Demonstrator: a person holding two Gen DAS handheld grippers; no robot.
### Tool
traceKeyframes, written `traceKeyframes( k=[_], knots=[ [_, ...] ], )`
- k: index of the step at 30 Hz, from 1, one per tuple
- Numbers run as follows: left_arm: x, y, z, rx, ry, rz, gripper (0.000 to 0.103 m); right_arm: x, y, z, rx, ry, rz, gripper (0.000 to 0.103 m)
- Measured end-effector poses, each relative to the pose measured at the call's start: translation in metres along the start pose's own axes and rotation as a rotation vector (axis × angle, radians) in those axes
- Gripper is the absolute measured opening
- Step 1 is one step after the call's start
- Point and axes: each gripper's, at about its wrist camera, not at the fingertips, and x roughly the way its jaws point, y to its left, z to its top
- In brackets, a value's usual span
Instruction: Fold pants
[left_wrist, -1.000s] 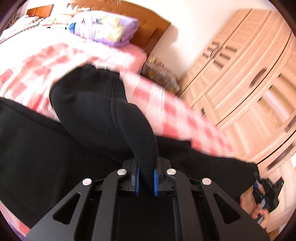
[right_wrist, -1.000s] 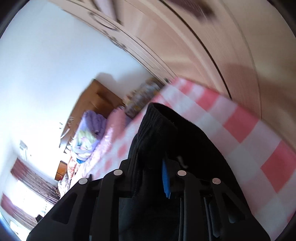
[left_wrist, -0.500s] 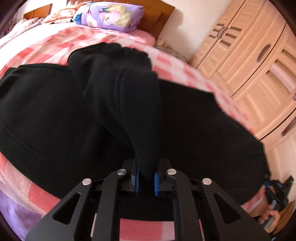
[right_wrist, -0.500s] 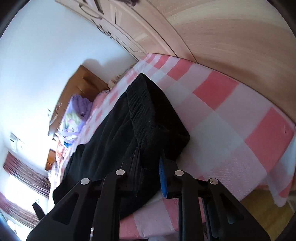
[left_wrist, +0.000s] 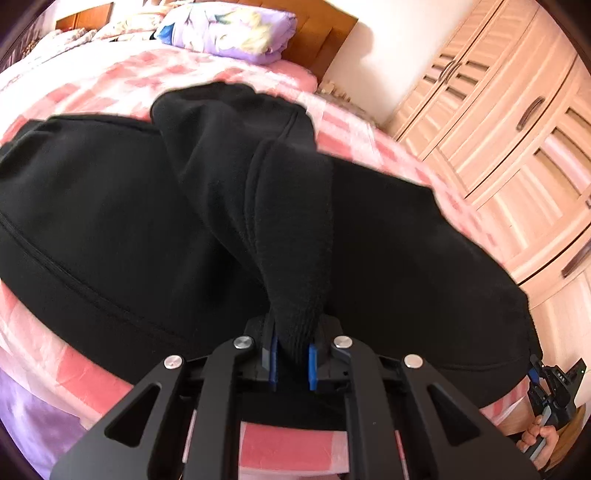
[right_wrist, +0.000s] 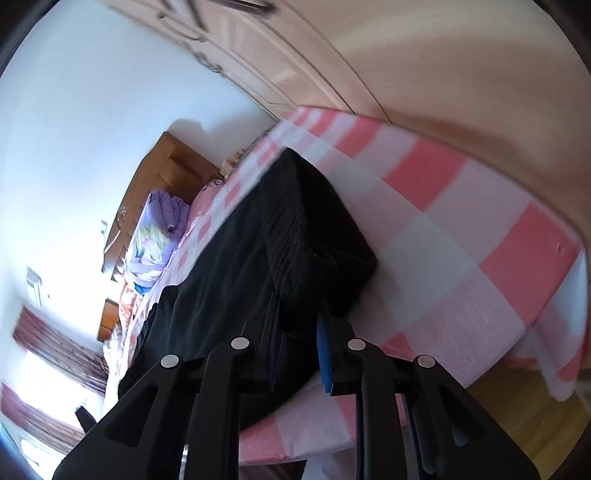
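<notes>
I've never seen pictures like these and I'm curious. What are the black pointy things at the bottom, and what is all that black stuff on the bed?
Those black frames are two hand-held grabbers; a person carries one in each hand. Each has a camera looking along its fingers, so you get one picture from each. The left gripper pinches a fold of the soft black pants between blue pads. The right gripper grips another part of them. The pants lie spread on the bed with the pink-and-white checked sheet. At the left picture's edge, the person's hand holds the other grabber.
</notes>
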Motion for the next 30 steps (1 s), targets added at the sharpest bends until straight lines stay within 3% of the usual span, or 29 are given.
traceKeyframes(
  k=[3, 6, 7, 8, 9, 10, 12, 13, 14, 15, 17, 20, 24, 27, 30],
  knots=[
    [-0.006, -0.004, 0.003, 0.020, -0.028, -0.003, 0.011, 0.004, 0.002, 0.002, -0.003, 0.002, -0.008, 0.020],
    [0.012, -0.002, -0.004, 0.033, 0.037, 0.048, 0.016, 0.014, -0.013, -0.004, 0.036, 0.022, -0.025, 0.021],
    [0.012, -0.001, -0.006, 0.033, 0.025, 0.045, 0.016, 0.012, -0.013, -0.004, 0.041, 0.026, -0.026, 0.022],
    [0.010, 0.001, -0.007, 0.037, 0.019, 0.049, 0.020, 0.010, -0.010, -0.004, 0.033, 0.041, -0.062, 0.037],
    [0.008, 0.001, -0.007, 0.043, 0.017, 0.055, 0.029, 0.007, -0.006, -0.004, 0.021, 0.047, -0.109, 0.054],
    [0.006, 0.002, -0.006, 0.047, 0.013, 0.065, 0.039, -0.001, 0.000, -0.004, 0.002, 0.033, -0.148, 0.059],
    [-0.006, 0.007, -0.005, 0.045, -0.025, 0.092, 0.086, -0.021, 0.015, -0.007, -0.060, -0.041, -0.191, 0.061],
    [-0.014, 0.010, -0.005, 0.042, -0.057, 0.135, 0.091, -0.031, 0.027, -0.010, -0.112, -0.093, -0.233, 0.062],
    [-0.021, 0.013, -0.004, 0.040, -0.089, 0.175, 0.094, -0.036, 0.038, -0.013, -0.156, -0.125, -0.253, 0.068],
    [-0.027, 0.016, -0.004, 0.042, -0.113, 0.209, 0.096, -0.038, 0.051, -0.016, -0.204, -0.147, -0.260, 0.080],
    [-0.036, 0.019, 0.003, 0.052, -0.146, 0.255, 0.100, -0.030, 0.087, -0.025, -0.343, -0.153, -0.244, 0.090],
    [-0.037, -0.001, 0.030, 0.134, -0.174, 0.303, 0.101, 0.011, 0.141, -0.045, -0.542, -0.064, -0.195, 0.097],
    [-0.023, -0.049, 0.080, 0.298, -0.182, 0.380, 0.101, 0.085, 0.199, -0.066, -0.669, 0.124, -0.134, 0.097],
    [-0.008, -0.084, 0.125, 0.361, -0.155, 0.333, 0.101, 0.131, 0.231, -0.079, -0.724, 0.200, -0.127, 0.098],
    [0.036, -0.101, 0.165, 0.400, -0.067, 0.361, 0.101, 0.167, 0.252, -0.089, -0.765, 0.267, -0.135, 0.098]
  ],
)
